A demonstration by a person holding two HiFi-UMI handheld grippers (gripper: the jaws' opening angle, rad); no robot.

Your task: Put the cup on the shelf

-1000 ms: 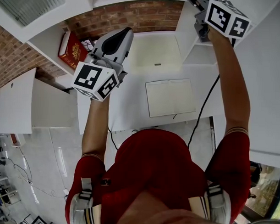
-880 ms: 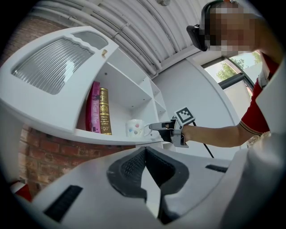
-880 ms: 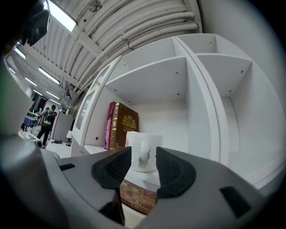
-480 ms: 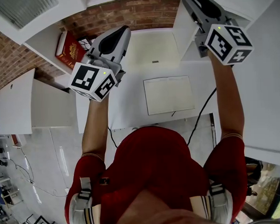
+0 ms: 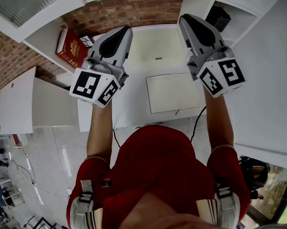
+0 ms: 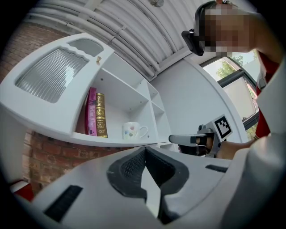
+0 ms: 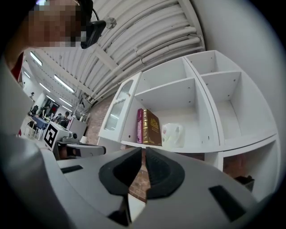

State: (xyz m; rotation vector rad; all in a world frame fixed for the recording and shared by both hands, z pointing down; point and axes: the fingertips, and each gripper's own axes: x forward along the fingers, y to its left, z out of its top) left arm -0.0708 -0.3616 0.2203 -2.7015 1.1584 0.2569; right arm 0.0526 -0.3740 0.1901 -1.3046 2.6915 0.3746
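Cup point(image 6: 133, 131) stands on the shelf point(image 6: 89, 139) beside the books point(image 6: 96, 115), so we judge placement done; left gripper point(image 6: 145, 149) jaws pressed together, right gripper point(image 7: 144, 151) jaws closing, both empty.

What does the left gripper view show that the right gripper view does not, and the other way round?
Only the left gripper view shows the right gripper, its jaws closing with nothing between them, and a window.

Only the right gripper view shows the left gripper, more shelf compartments to the right, and a dark object in a lower one.

Both show the cup standing on the white shelf beside two upright books, and the brick wall below.
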